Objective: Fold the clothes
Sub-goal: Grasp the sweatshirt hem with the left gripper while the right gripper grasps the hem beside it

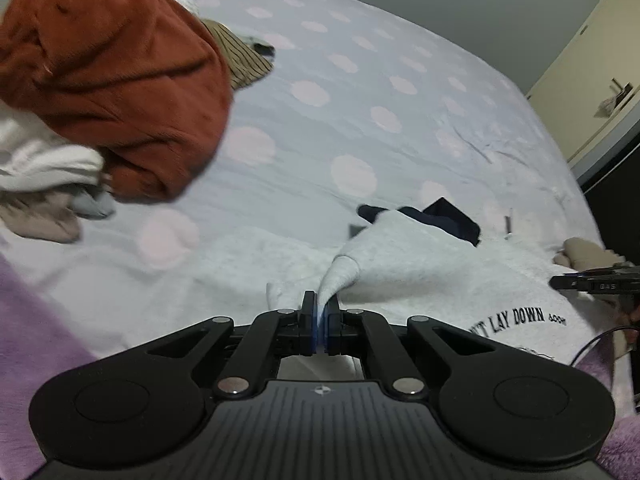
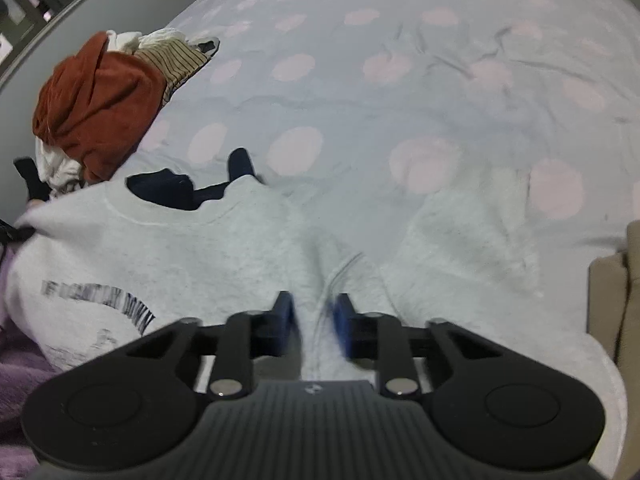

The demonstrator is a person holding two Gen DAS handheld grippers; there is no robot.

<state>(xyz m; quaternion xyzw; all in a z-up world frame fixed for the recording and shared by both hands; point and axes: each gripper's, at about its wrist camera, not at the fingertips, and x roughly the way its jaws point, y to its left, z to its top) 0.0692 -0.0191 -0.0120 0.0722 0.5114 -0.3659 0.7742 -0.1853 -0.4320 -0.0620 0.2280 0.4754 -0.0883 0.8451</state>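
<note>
A light grey sweatshirt [image 1: 460, 280] with black lettering lies spread on the bed, with a dark navy garment [image 1: 444, 218] under its collar. My left gripper [image 1: 320, 312] is shut on a pinched fold of the sweatshirt, which rises in a peak from the jaws. In the right wrist view the sweatshirt [image 2: 208, 240] fills the foreground. My right gripper [image 2: 312, 316] is open, its blue pads either side of a ridge of the sweatshirt's fabric. The right gripper also shows at the right edge of the left wrist view [image 1: 592, 280].
A pile of clothes with a rust-orange garment [image 1: 116, 92], a striped item [image 1: 240, 56] and white pieces [image 1: 44, 160] sits at the left. The bedsheet [image 1: 360, 100] is pale with pink dots. A purple blanket [image 1: 28, 320] lies nearest. A beige cloth [image 2: 616, 288] is at the right.
</note>
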